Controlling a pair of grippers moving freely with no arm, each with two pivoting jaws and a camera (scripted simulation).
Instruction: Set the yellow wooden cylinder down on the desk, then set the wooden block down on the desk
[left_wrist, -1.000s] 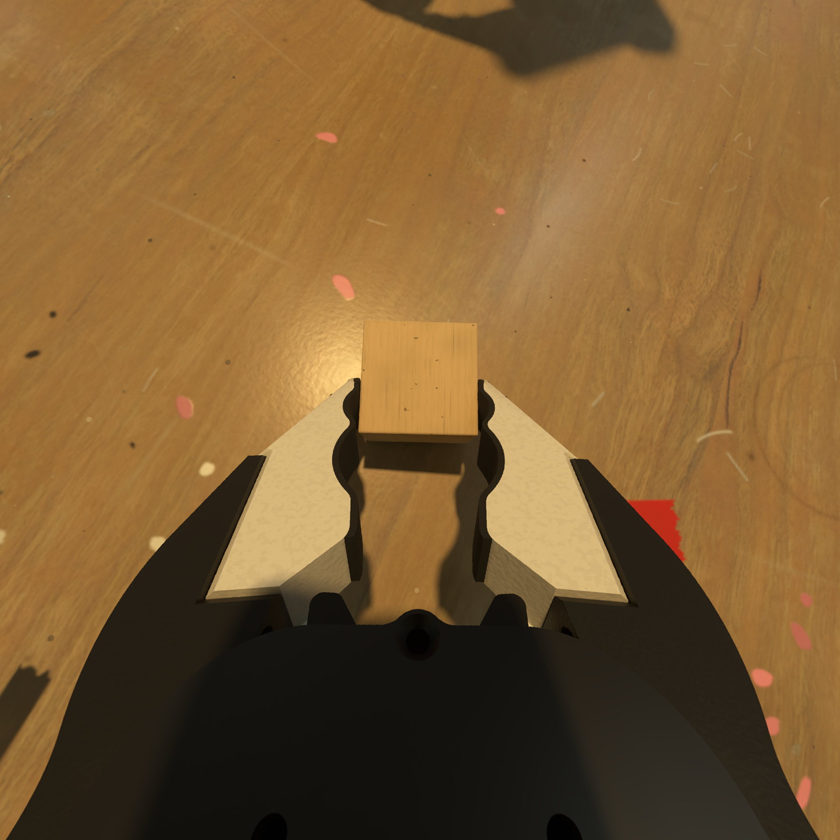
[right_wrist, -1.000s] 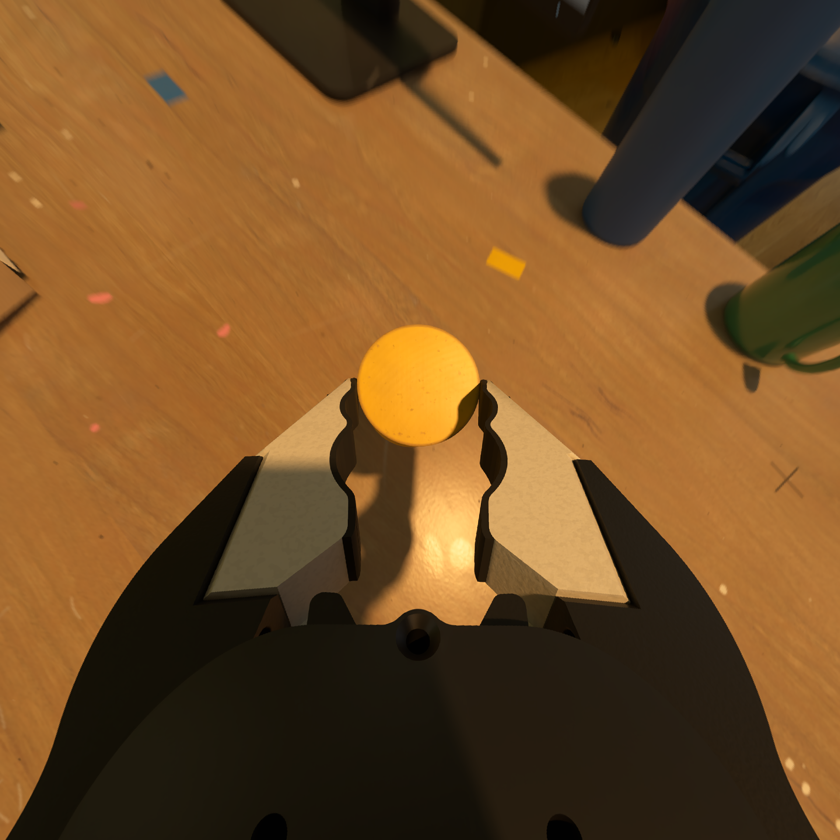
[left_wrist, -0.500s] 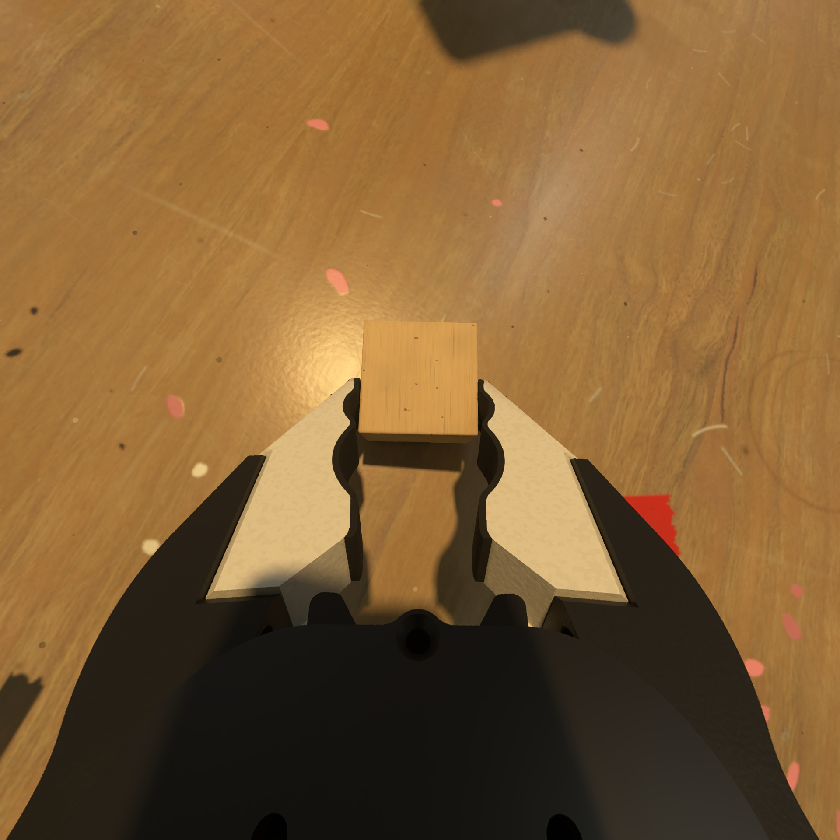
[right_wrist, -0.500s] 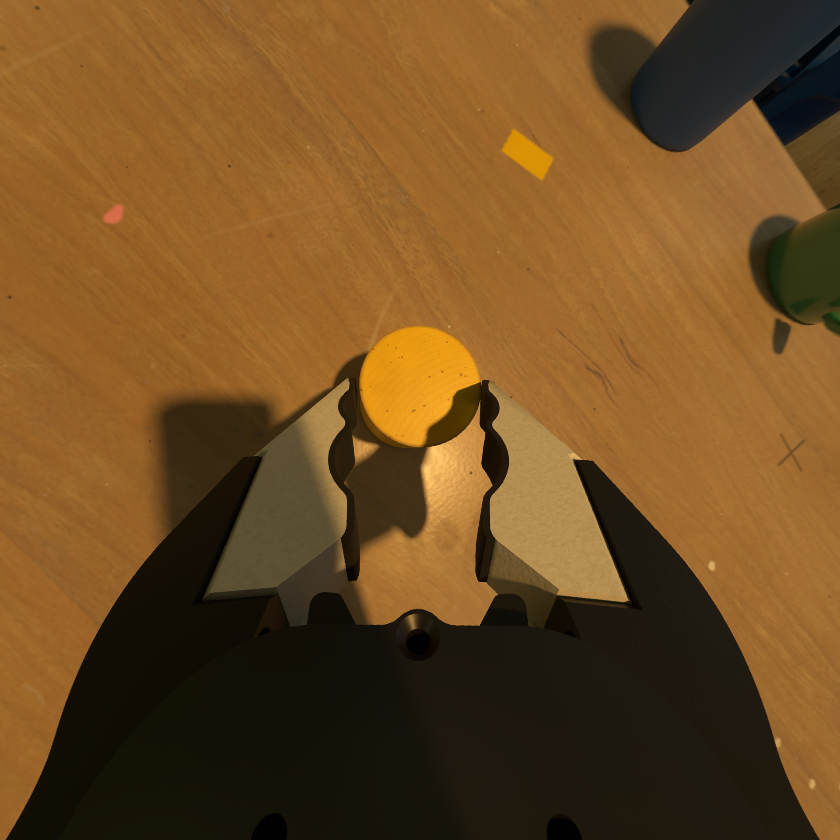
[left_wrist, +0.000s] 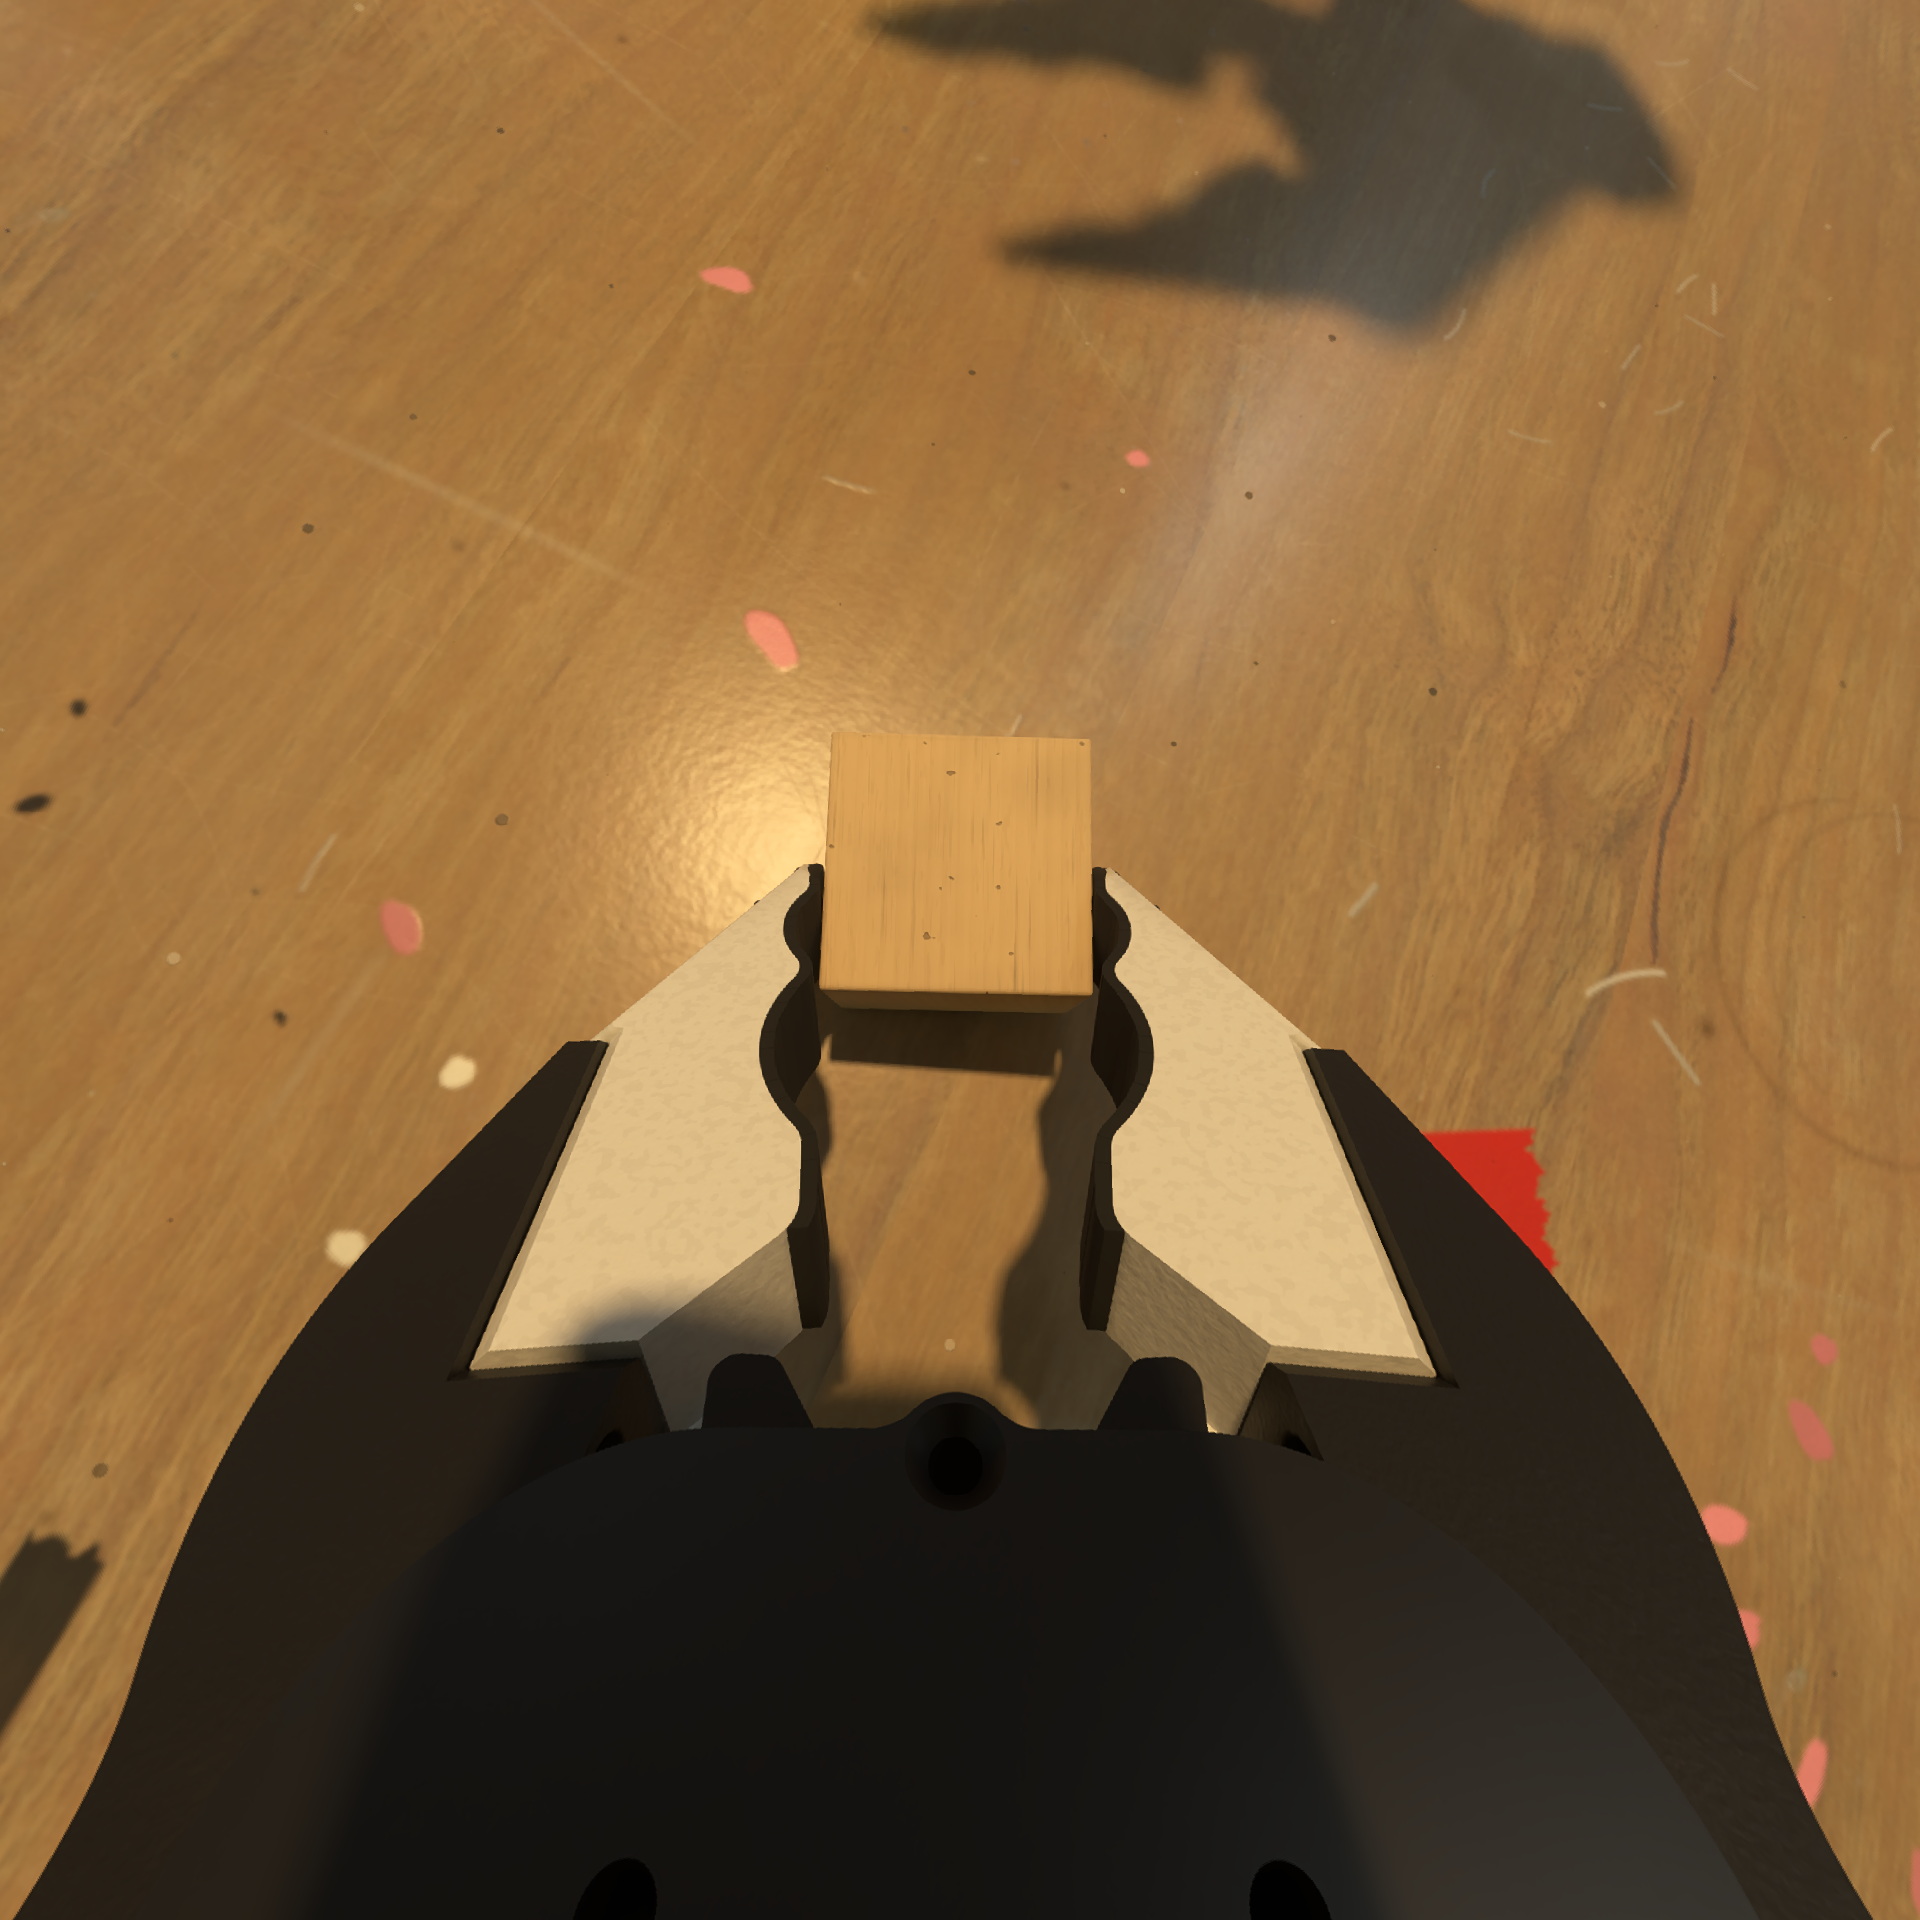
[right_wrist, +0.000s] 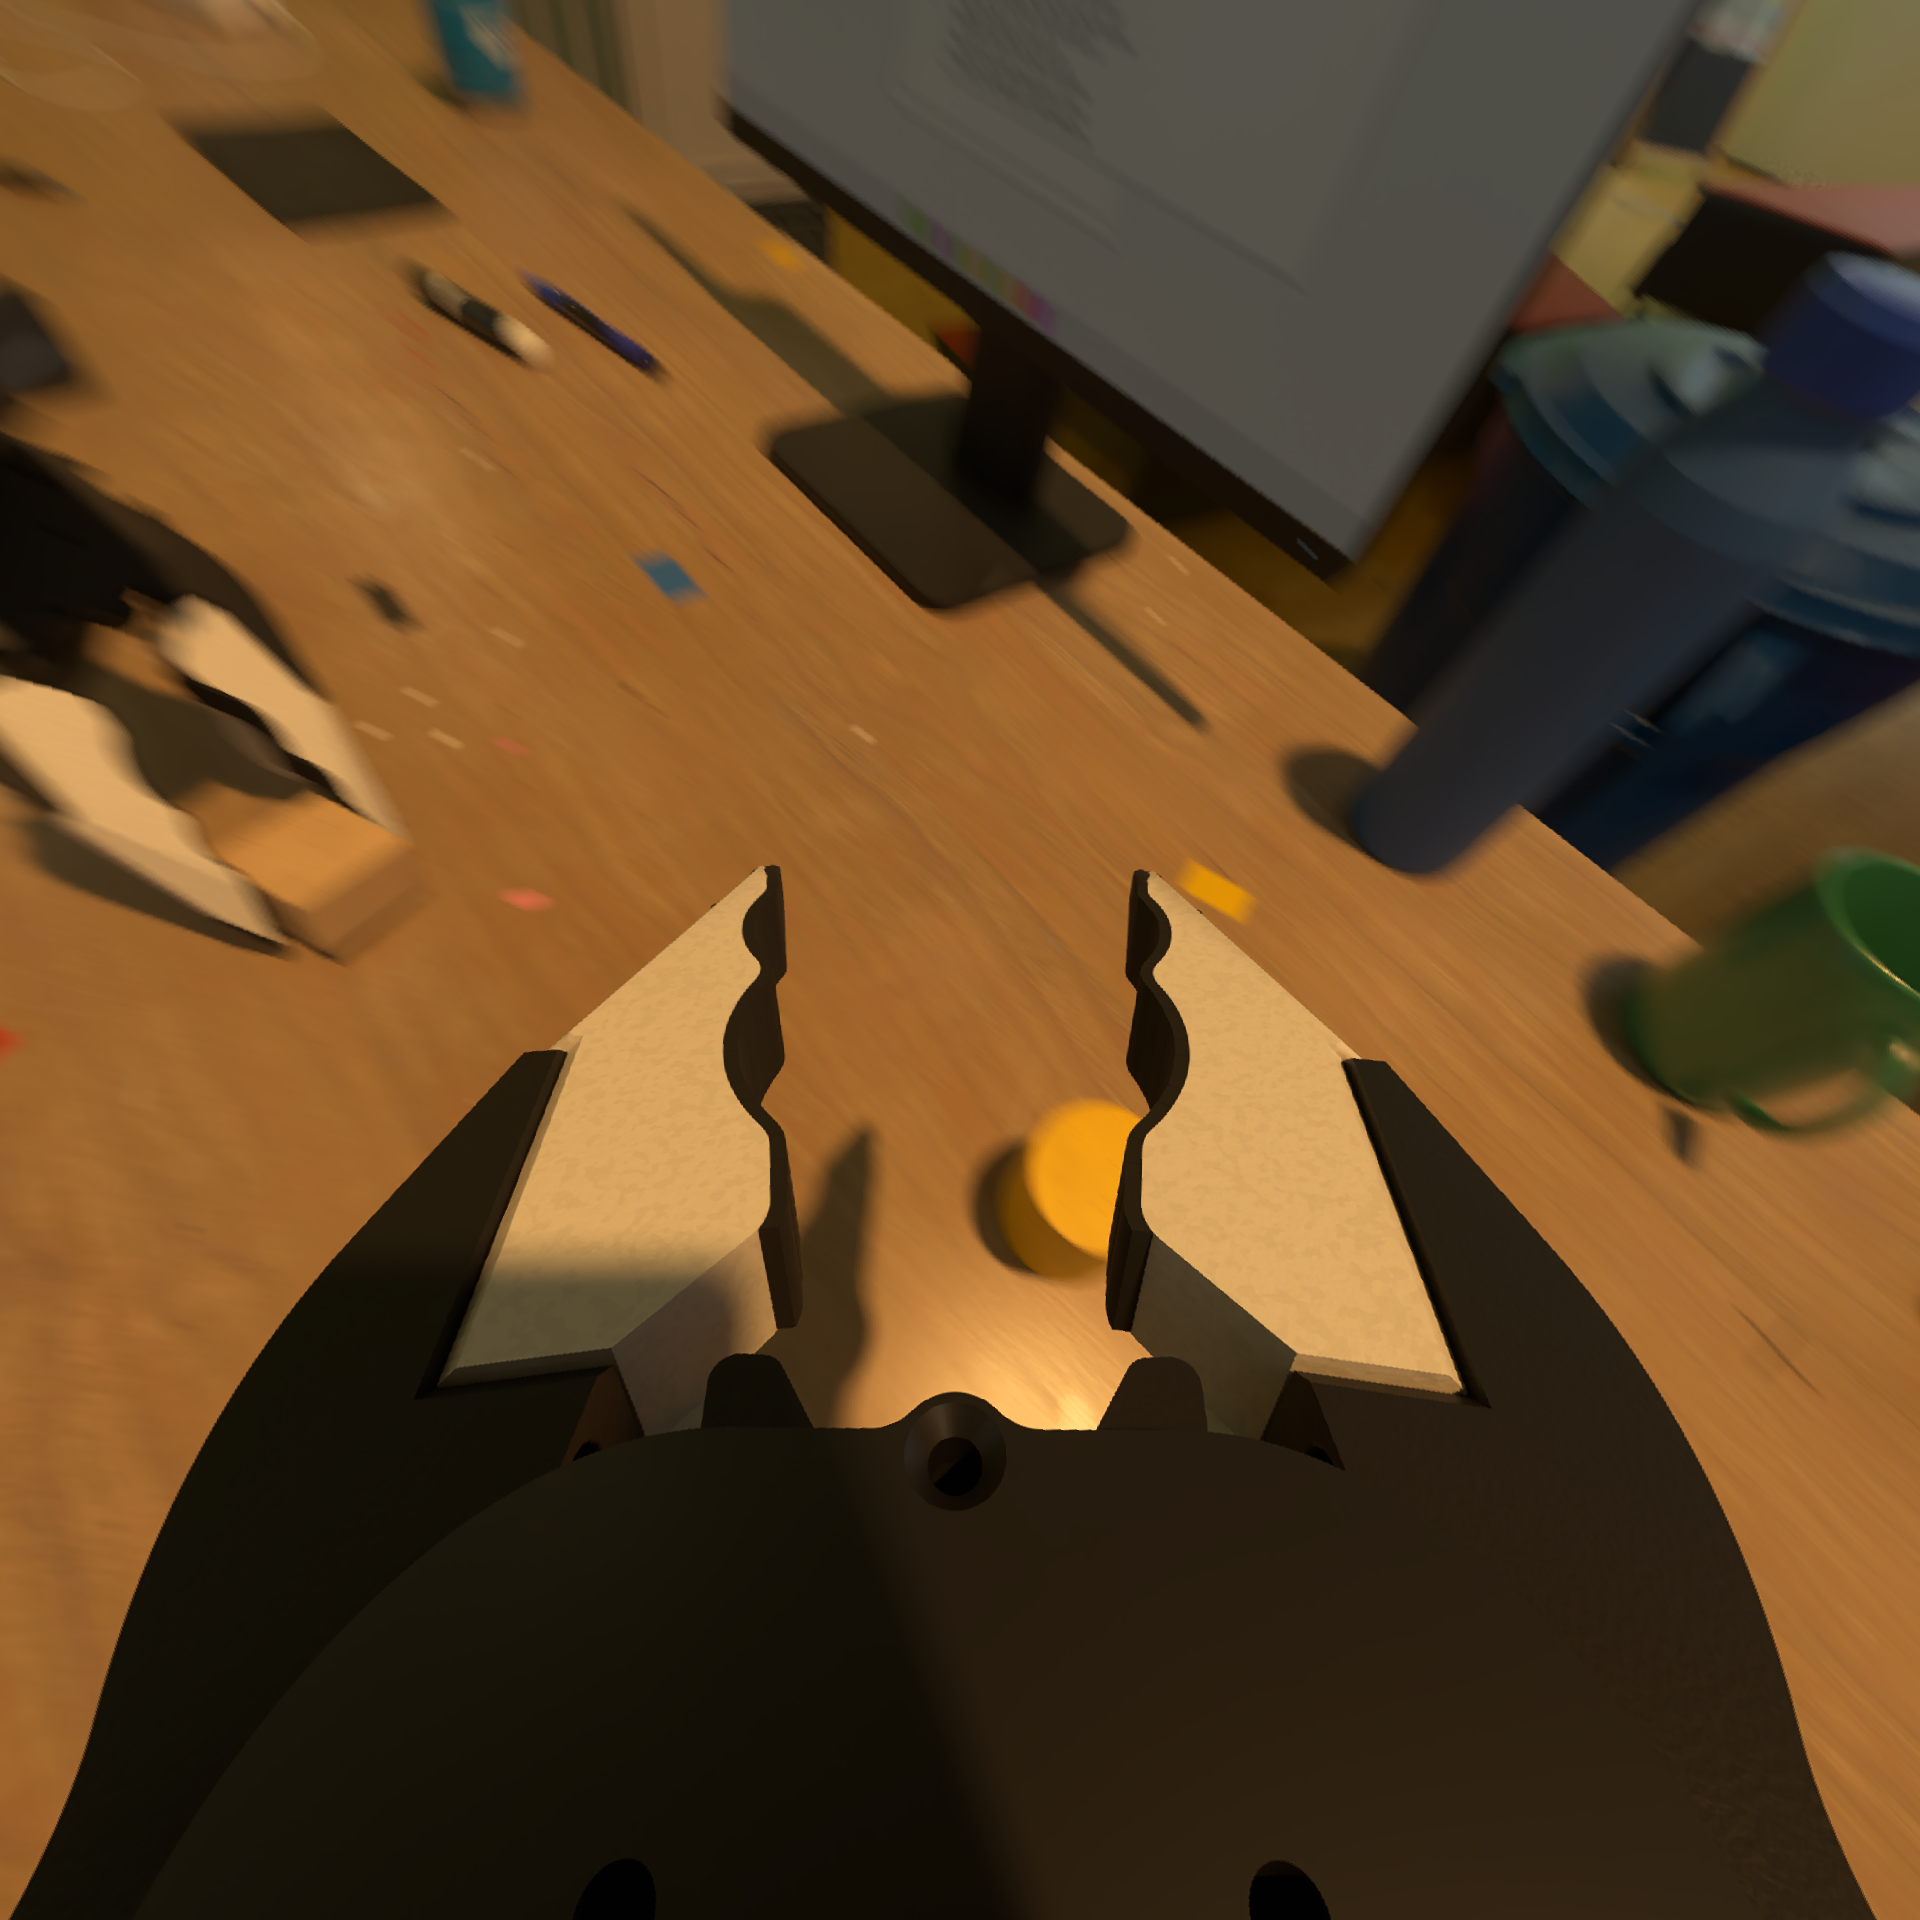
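Meanwhile, left gripper (left_wrist: 958, 883), jaws clamped on the wooden block (left_wrist: 958, 873), held above the table (left_wrist: 416, 416); right gripper (right_wrist: 954, 883), jaws spread apart and holding nothing, above the yellow wooden cylinder (right_wrist: 1070, 1184) standing on the table near a green mug (right_wrist: 1787, 1018), monitor (right_wrist: 1195, 208) beyond

Left tool (left_wrist: 958, 883) clamped on the wooden block (left_wrist: 958, 871), fingertips pressing its two sides; block held level above the counter (left_wrist: 416, 520), its shadow just beneath. Red patch (left_wrist: 1496, 1195) on the counter at right, partly behind the tool. Pink flecks (left_wrist: 771, 639) scattered. Dark shadow (left_wrist: 1351, 177) far ahead.
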